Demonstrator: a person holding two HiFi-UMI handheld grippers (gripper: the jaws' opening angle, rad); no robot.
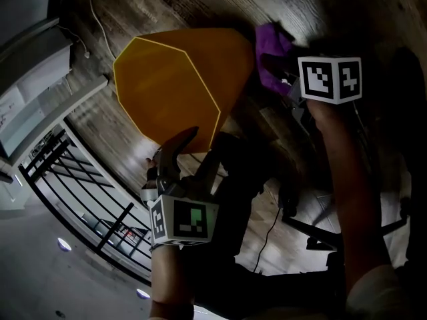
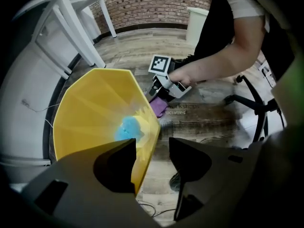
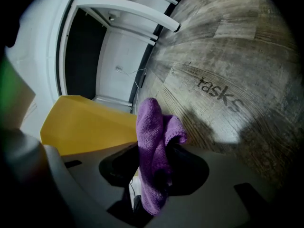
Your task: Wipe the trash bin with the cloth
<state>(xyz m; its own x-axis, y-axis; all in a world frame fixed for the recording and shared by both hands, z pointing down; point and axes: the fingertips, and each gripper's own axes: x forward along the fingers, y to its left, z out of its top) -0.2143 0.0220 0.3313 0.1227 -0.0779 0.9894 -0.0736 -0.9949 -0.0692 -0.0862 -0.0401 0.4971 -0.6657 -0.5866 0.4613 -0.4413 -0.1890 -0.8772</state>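
At the far left a black railing [image 1: 73,179] runs beside the wooden floor [image 1: 200,5], and a white table [image 2: 71,18] stands just beside the bin. The yellow bin [image 1: 173,85] stands on the floor left of the middle. In the left gripper view its mouth is open to the camera and a blue patch [image 2: 129,127] shows deep inside; I cannot tell what this is.

The left gripper [image 1: 207,142] hangs at the near side of the bin. Its jaws stand wide apart and hold nothing. The edge of the bin wall shows in the gap, close to one jaw, but the pads do not press on it.

To the right of the bin, the right gripper [image 1: 277,72] is at the far side, near the rim. Its jaws are closed on the purple cloth [image 1: 270,49]. The cloth stands up from the jaws in a folded bunch, just beside the bin; I cannot tell whether it touches the wall.

Further right, a black chair [image 2: 256,103] stands on the floor behind the person's arm, and a thin cable [image 1: 267,235] lies below.
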